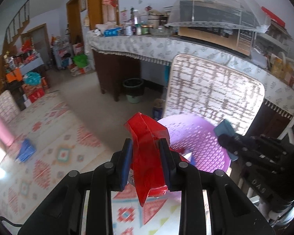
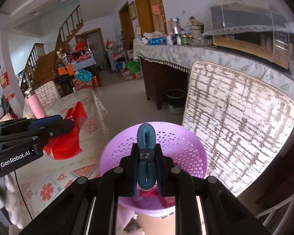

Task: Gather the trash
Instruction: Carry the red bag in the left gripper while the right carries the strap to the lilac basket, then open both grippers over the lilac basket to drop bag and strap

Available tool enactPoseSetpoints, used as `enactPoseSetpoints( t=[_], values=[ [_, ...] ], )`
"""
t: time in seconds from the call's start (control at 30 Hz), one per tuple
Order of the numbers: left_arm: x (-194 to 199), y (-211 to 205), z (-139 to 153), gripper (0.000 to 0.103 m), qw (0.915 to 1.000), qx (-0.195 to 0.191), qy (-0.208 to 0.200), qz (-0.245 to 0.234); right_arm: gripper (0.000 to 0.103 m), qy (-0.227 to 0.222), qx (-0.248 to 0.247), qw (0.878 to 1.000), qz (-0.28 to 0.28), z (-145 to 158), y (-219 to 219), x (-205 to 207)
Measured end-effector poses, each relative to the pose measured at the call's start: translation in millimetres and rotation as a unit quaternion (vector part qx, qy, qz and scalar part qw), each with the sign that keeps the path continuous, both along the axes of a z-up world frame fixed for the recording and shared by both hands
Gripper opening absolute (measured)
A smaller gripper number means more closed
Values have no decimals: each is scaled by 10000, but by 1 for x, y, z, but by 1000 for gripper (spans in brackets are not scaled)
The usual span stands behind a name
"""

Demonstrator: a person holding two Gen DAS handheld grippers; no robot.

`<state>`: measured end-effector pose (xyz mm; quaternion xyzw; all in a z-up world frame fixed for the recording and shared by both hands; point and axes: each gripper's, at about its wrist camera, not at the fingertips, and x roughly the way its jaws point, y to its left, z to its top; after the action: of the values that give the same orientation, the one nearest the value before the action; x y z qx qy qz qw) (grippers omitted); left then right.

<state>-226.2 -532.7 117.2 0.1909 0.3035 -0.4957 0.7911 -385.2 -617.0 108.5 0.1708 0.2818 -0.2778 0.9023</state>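
Left tool (image 1: 146, 156) clamping red wrapper (image 1: 147, 137) (lower end cut off), basket (image 1: 205, 146) contents blurred

Both wrist views look forward and down along their own fingers, close over the purple basket (image 1: 201, 143) (image 2: 188, 146). Each faces the draped bench (image 1: 147, 47) (image 2: 186, 56); each shows the other gripper at its edge.

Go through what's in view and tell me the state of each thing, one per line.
left gripper: shut on the red wrapper
right gripper: shut on the blue strap bundle
purple basket: upright, some scraps inside
dark bin: upright on floor, open top
mesh food cover: set down over the counter
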Motion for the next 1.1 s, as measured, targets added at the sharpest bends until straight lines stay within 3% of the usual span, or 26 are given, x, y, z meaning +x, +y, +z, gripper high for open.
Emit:
enactPoseSetpoints(
  t=[0.13, 0.2, 0.27, 0.3, 0.37, 0.47, 0.73, 1.1],
  values=[
    [2, -30, -13, 30, 9997, 37, 197, -162, 16, 51, 145, 9998, -85, -9, -19, 3],
    [4, -42, -18, 44, 9994, 73, 245, -228, 16, 96, 180, 9997, -114, -15, -27, 6],
    [6, -52, -21, 81, 9995, 26, 211, -228, 17, 160, 222, 9995, -165, -21, -34, 10],
    [7, -55, -22, 86, 9996, 5, 200, -216, 17, 187, 272, 9993, -194, -25, -40, 13],
    [9, -59, -24, 88, 9995, -4, 210, -217, 24, 189, 415, 9987, -245, -32, -47, 15],
    [12, -57, -26, 88, 9994, 53, 267, -235, 56, 94, 677, 9971, -322, -39, -54, 15],
    [14, -18, -22, 88, 9998, 25, 146, 107, 58, -36, 647, 9973, -352, -38, -33, 5],
    [-1, 65, 5, 92, 9967, -422, -44, 690, 60, -217, 651, 9958, -607, -35, 15, -21]
  ],
)
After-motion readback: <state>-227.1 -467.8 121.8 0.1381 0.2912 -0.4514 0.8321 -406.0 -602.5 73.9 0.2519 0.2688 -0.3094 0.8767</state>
